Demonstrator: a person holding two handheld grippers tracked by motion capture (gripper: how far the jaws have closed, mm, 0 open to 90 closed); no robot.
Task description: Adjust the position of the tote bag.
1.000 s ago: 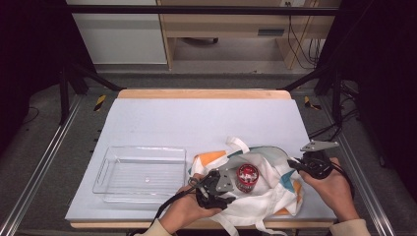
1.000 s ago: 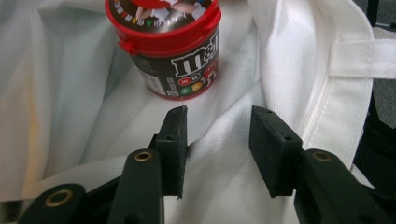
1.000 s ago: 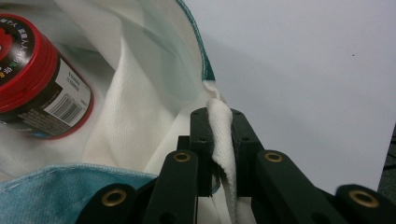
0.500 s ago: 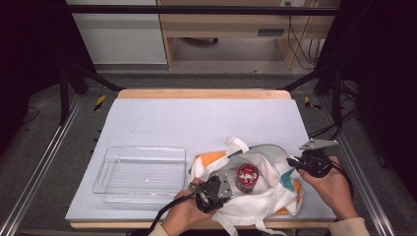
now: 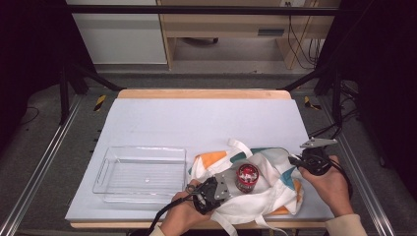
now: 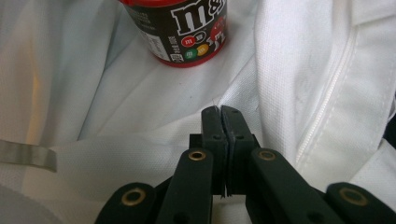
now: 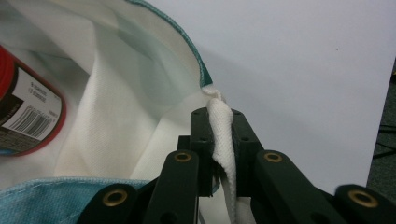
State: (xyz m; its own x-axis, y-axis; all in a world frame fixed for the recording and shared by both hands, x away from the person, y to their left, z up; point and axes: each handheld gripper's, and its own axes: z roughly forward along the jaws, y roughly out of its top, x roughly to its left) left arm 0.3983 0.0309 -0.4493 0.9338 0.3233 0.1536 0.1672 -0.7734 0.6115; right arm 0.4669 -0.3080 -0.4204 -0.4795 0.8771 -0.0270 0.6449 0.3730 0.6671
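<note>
Left tongs have just been closing and now pinch the near rim of the cloth bag; right tongs clamp its far rim. Candy tub sits inside, on the desk. Next, probably: spread the mouth.

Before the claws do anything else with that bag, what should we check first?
1. Right claw pinching the tote bag's rim: ok, cloth sits between its jaws.
2. Left claw gripping the bag: cannot tell; its jaws have just been closing and look shut, with at most a thin fold caught.
3. M&M's canister inside the bag: ok.
4. Canister upright: ok.
5. Clear plastic tray empty and within reach: ok, beside the bag.
</note>
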